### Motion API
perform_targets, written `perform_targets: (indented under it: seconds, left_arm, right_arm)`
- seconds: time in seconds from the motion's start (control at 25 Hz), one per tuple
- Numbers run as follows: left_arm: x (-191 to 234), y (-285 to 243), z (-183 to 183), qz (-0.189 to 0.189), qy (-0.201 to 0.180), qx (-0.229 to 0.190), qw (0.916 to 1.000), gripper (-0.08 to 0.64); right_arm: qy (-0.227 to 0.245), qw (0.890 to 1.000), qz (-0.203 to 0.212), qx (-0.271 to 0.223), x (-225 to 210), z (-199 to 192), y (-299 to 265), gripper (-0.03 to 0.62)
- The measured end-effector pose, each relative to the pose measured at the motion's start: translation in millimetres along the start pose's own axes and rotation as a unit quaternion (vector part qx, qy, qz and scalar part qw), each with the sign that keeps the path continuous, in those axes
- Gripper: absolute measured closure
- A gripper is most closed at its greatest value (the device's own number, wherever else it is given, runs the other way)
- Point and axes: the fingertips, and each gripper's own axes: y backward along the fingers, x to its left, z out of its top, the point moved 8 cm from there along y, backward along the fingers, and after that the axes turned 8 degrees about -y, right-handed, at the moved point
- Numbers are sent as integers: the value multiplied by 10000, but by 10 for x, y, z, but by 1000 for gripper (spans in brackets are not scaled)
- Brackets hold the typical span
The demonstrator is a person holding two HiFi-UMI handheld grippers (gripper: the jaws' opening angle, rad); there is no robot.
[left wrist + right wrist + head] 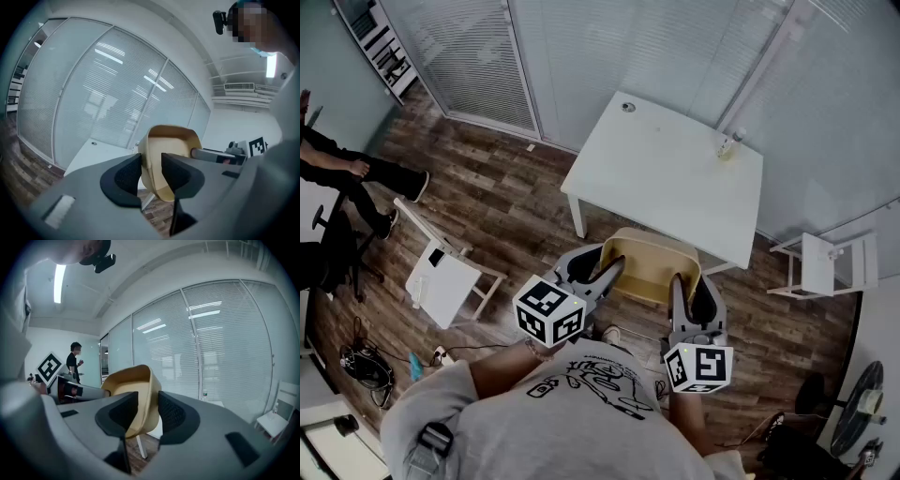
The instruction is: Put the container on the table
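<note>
The container [652, 265], a tan open tub with rounded walls, is in the air in front of your chest, above the wooden floor and short of the near edge of the white worktop [666, 183]; it is not yet resting on anything. You carry it from both sides. The left gripper [602, 274] has its fingers [129, 176] clenched on the tub's left wall, one pad outside and one inside the rim. The right gripper [694, 295] grasps the opposite wall the same way, its fingers [171, 413] pinching the thin rim. In both gripper views the tub [169, 140] fills the space just beyond the pads, and it tilts a little. Both grippers point nearly level, dipping slightly forward, with your forearms drawn in close to your body and the marker cubes facing up. To finish this step well, you would likely carry the tub forward at an even height with both hands moving together, so neither wall twists or slips out of its grip. Level it over a bare part of the worktop. Steer away from the small bottle [727, 145] near the far right corner and the small round object [628, 107] at the far left. Lower the tub until its base sits flat, and only then let go.
</note>
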Motion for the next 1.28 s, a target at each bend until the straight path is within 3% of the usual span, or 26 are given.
perform_targets:
  seconds: [0.84,1.28]
  left_arm:
    - [460,433,-107,55,172,25,9998,443]
    - [690,198,-27,33,170,21,9998,443]
  right_arm:
    - [-224,9996,50,191,549,-235,-229,468]
    - [-285,9994,31,176,428,-216,-535,469]
